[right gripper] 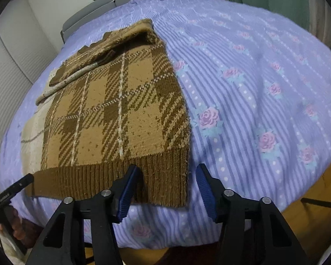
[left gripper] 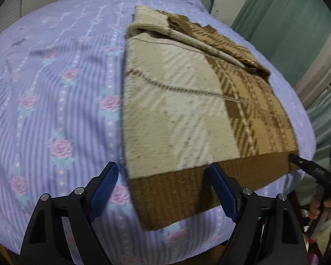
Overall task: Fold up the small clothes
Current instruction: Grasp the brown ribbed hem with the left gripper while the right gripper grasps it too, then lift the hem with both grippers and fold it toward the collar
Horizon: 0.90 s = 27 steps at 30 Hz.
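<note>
Plaid sweater (right gripper: 112,114) flat on lilac floral bedspread (right gripper: 253,88); green curtains (left gripper: 282,17); both tongs (left gripper: 163,190) (right gripper: 165,190) wide open, empty.

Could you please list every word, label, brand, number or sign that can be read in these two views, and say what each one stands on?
None can be read.
The sweater shows only its plaid knit pattern, no tag or label.
The bedspread carries roses and stripes, no lettering.
The left tool's black finger has small pale marks, too small and blurred to read.

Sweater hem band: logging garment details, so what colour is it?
Dark brown ribbed knit hem, clearest in the right wrist view.
</note>
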{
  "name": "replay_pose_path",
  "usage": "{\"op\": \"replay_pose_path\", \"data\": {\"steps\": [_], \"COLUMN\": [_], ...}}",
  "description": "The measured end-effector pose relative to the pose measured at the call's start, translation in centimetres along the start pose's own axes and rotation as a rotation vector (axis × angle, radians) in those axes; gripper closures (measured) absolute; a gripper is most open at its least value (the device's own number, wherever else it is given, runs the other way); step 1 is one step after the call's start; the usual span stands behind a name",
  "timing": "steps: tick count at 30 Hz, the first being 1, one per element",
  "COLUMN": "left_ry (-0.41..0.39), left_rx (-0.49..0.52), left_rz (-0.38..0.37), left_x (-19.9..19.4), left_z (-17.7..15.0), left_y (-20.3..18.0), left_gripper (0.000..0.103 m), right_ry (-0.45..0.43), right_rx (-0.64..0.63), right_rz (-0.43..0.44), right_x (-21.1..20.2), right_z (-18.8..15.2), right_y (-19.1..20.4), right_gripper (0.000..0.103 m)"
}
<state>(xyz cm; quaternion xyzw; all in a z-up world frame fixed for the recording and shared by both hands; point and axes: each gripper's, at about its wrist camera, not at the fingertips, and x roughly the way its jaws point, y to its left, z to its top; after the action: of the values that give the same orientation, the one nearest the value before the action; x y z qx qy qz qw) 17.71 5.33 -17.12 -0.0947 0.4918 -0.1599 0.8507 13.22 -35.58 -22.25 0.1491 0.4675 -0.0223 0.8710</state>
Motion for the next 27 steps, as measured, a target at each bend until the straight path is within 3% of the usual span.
{"op": "replay_pose_path", "data": {"steps": [3, 5, 6, 9, 11, 15, 18, 19, 20, 27], "left_ry": [0.016, 0.047, 0.054, 0.031, 0.028, 0.087, 0.085, 0.085, 0.078, -0.068], "left_rx": [0.007, 0.001, -0.001, 0.037, 0.048, -0.007, -0.040, -0.040, -0.040, -0.007], "left_rz": [-0.036, -0.054, -0.064, -0.128, -0.143, -0.165, -0.178, -0.174, -0.152, -0.116], "left_x": [-0.1, -0.5, -0.9, -2.3, -2.0, 0.5, 0.9, 0.8, 0.4, -5.1], "left_z": [0.1, 0.1, 0.2, 0.5, 0.7, 0.7, 0.5, 0.6, 0.6, 1.4], "left_y": [-0.4, -0.7, -1.0, -2.1, -2.3, -1.5, -1.0, -1.0, -1.0, -2.5], "left_gripper": [0.044, 0.064, 0.066, 0.068, 0.068, 0.068, 0.068, 0.074, 0.082, 0.085], "right_ry": [0.005, 0.008, 0.012, 0.027, 0.029, 0.032, 0.033, 0.031, 0.028, -0.071], "right_rx": [-0.001, 0.005, 0.007, 0.038, 0.057, 0.062, 0.065, 0.060, 0.050, 0.056], "right_rz": [0.017, 0.029, 0.037, 0.089, 0.120, 0.122, 0.124, 0.126, 0.124, 0.164], "right_x": [0.6, 0.6, 0.6, 0.3, 0.1, 0.5, 0.7, 0.6, 0.4, -3.8], "right_z": [0.0, 0.0, 0.1, 0.3, 0.5, 0.7, 0.8, 0.9, 1.0, 2.3], "right_y": [-0.2, -0.3, -0.3, -0.3, -0.3, -0.5, -0.5, -0.4, -0.3, 0.5], "right_gripper": [0.049, 0.052, 0.056, 0.069, 0.071, 0.077, 0.084, 0.087, 0.091, 0.092]}}
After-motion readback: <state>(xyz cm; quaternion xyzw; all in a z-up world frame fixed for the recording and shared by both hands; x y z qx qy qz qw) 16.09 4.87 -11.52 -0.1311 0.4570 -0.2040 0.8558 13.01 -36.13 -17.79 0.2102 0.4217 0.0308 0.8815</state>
